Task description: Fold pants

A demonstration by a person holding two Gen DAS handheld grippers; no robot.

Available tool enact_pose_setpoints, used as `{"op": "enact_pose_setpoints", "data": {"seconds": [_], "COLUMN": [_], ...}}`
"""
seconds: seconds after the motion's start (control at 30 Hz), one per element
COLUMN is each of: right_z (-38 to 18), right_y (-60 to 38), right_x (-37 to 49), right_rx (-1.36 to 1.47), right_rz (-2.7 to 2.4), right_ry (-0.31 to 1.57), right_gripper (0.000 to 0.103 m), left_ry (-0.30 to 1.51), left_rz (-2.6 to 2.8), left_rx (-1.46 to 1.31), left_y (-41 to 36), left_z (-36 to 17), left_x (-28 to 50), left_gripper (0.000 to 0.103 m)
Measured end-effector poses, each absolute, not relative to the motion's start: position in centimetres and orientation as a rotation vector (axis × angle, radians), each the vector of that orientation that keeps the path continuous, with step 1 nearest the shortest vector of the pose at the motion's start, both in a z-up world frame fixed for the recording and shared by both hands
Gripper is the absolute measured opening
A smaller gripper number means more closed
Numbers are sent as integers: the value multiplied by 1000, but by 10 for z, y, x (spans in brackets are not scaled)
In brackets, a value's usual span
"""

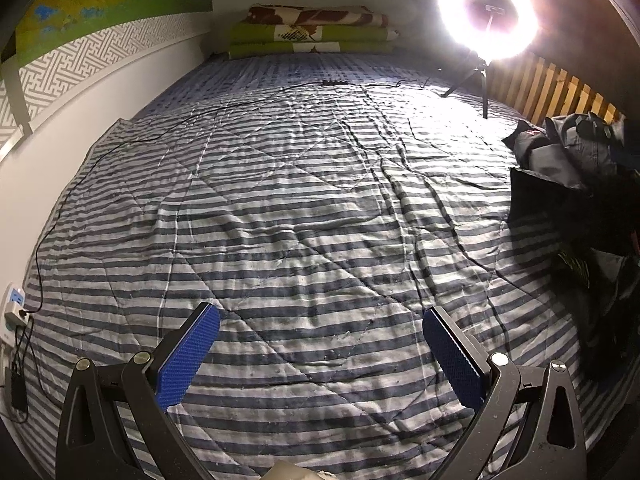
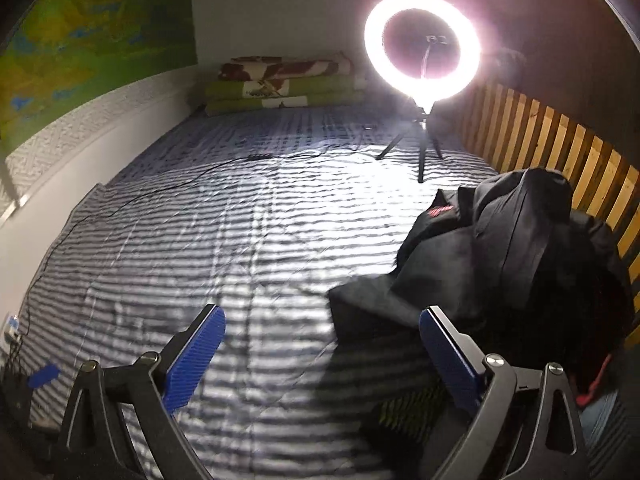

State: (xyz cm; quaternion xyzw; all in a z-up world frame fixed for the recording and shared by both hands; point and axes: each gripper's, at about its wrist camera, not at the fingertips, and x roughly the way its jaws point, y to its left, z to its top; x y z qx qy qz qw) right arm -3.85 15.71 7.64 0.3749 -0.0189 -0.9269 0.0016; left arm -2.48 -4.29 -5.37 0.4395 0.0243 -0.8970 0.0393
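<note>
A heap of dark clothes with the pants [image 2: 500, 256] lies crumpled at the right side of the striped bed quilt [image 2: 224, 240]. In the left wrist view the same heap [image 1: 568, 184] sits far right, well away from my left gripper [image 1: 320, 316], which hangs open over bare quilt [image 1: 280, 200]. My right gripper [image 2: 322, 316] is open too, above the quilt, and its right finger [image 2: 444, 344] is close to the heap's near edge. Neither gripper holds anything.
A lit ring light on a tripod [image 2: 422, 48] stands at the back right, with its cable [image 1: 160, 136] running over the quilt to a wall socket [image 1: 14, 304]. Folded blankets [image 1: 312, 32] lie at the bed's head. A wooden slat rail [image 2: 560, 152] borders the right side.
</note>
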Motion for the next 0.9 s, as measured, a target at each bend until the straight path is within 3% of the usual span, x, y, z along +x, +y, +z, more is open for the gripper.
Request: {"op": "enact_pose_setpoints", "data": {"seconds": [0.1, 0.4, 0.6, 0.9], "right_z": [82, 60, 24, -25], "right_y": [179, 233, 254, 263], "right_x": [-70, -151, -202, -260], "right_rx": [1224, 1433, 1612, 1852], "right_rz": [-2917, -2950, -2915, -2935], "right_ry": [-51, -93, -128, 37], "right_gripper": [88, 80, 79, 79], "left_ry": [74, 72, 93, 43], "left_rz": [-2749, -2741, -2709, -2673], "left_rx": [1348, 1331, 1317, 1392], "left_y": [-43, -40, -43, -43], "left_z": [-55, -59, -67, -94], "left_x": [-28, -44, -60, -75], "left_gripper": [103, 103, 103, 103]}}
